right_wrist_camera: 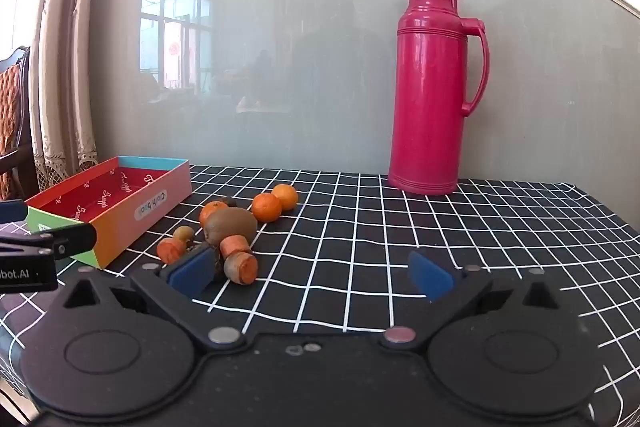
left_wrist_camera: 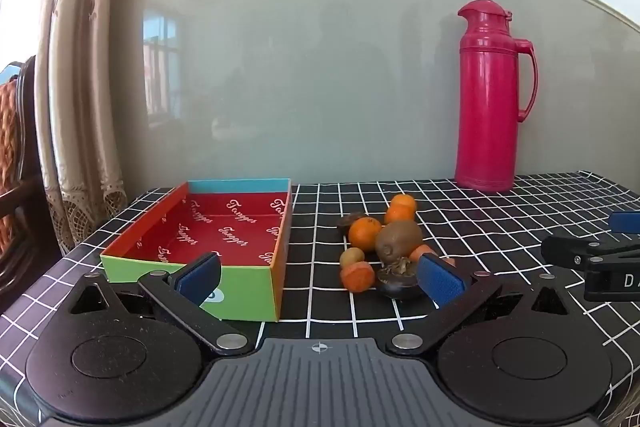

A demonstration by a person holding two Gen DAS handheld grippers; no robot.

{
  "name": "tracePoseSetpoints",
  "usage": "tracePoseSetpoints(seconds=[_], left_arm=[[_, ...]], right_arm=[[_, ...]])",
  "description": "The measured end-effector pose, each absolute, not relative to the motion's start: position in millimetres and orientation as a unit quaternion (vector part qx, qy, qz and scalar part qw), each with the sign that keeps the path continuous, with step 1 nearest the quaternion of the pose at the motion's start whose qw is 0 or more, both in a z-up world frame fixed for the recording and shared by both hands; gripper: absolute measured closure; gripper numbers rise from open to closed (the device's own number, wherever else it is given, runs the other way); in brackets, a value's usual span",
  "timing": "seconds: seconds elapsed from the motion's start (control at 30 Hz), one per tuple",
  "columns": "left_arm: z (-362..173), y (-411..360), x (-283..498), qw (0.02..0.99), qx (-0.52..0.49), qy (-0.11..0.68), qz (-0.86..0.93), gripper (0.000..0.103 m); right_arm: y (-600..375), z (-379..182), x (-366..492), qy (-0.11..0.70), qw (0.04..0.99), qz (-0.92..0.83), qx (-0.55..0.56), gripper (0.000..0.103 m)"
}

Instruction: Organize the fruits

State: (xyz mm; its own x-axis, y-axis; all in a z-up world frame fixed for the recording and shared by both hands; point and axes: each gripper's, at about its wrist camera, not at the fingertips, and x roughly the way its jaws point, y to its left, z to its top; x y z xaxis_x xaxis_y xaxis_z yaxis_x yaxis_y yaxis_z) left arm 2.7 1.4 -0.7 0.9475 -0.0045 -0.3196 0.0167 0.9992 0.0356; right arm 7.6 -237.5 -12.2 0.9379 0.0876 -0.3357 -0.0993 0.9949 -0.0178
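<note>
A heap of fruit lies on the checked tablecloth: three tangerines (left_wrist_camera: 365, 233) (right_wrist_camera: 266, 207), a big kiwi (left_wrist_camera: 398, 239) (right_wrist_camera: 231, 225), a small green fruit (left_wrist_camera: 352, 256) (right_wrist_camera: 183, 233), carrot pieces (left_wrist_camera: 357, 276) (right_wrist_camera: 240, 267) and a dark mangosteen (left_wrist_camera: 398, 281). Left of the heap stands a colourful cardboard box (left_wrist_camera: 245, 290) (right_wrist_camera: 156, 207), red inside with nothing in it. My left gripper (left_wrist_camera: 320, 277) is open, its blue pads straddling the box corner and the mangosteen. My right gripper (right_wrist_camera: 311, 274) is open over bare cloth, its left pad just in front of the carrot pieces.
A tall pink thermos (left_wrist_camera: 493, 99) (right_wrist_camera: 434, 87) stands at the back against the grey wall panel. A curtain (left_wrist_camera: 76, 87) and a wooden chair (left_wrist_camera: 16, 163) are off the table's left end. Bare checked cloth (right_wrist_camera: 460, 247) stretches to the right of the fruit.
</note>
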Motion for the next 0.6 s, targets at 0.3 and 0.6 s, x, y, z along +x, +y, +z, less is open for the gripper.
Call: tracePoseSetpoints(seconds=[0.3,0.6], left_arm=[[-0.7,-2.1,-1.5,0.987,0.028,0.157,-0.005,0.000],[-1.5,-2.8,-0.7,0.987,0.028,0.157,-0.006,0.000]], right_arm=[[-238.0,-12.0,7.8,0.173,0.984,0.047,-0.019,0.000],[-237.3,-12.4,7.7,0.172,0.984,0.047,-0.019,0.000]])
